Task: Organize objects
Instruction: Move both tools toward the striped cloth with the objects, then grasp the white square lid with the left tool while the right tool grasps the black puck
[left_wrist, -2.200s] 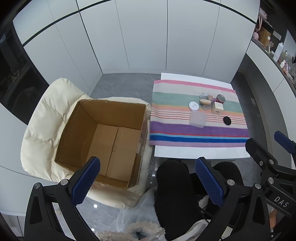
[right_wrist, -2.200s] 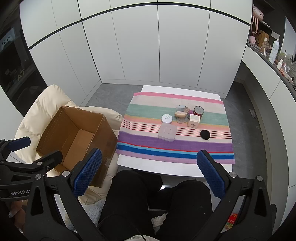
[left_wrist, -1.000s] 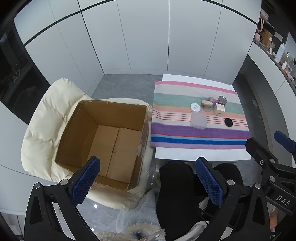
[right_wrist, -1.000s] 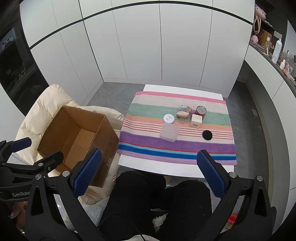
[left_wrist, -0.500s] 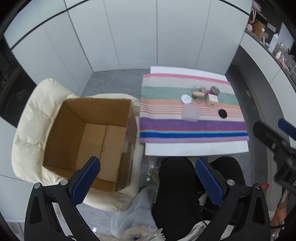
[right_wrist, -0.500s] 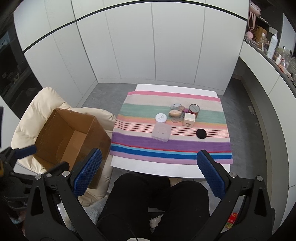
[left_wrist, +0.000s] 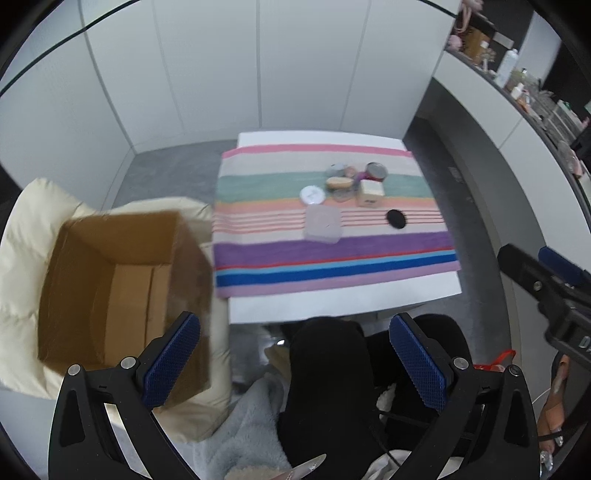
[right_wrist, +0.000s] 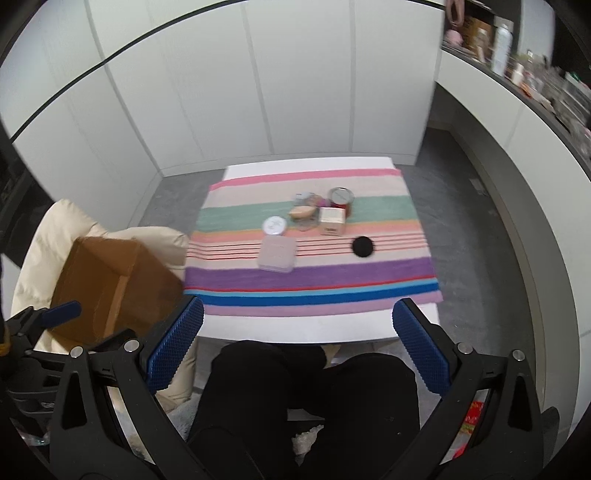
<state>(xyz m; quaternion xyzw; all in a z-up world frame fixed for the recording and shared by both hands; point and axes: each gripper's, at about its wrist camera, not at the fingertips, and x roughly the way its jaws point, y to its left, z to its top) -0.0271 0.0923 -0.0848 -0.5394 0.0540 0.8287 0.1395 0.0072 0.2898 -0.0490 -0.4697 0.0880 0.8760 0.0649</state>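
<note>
Both cameras have swung rightward, the left gripper (left_wrist: 295, 363) and right gripper (right_wrist: 297, 345) spread empty before the striped cloth (right_wrist: 314, 273) on its white table (right_wrist: 317, 332), small containers (right_wrist: 334, 219) mid-cloth, cardboard box (left_wrist: 114, 280) left.

Left claw (left_wrist: 295, 363) and right claw (right_wrist: 297, 345) both gape, empty

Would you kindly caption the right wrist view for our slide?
Open right claw faces toiletries on a striped cloth; empty cardboard box alongside.
</note>
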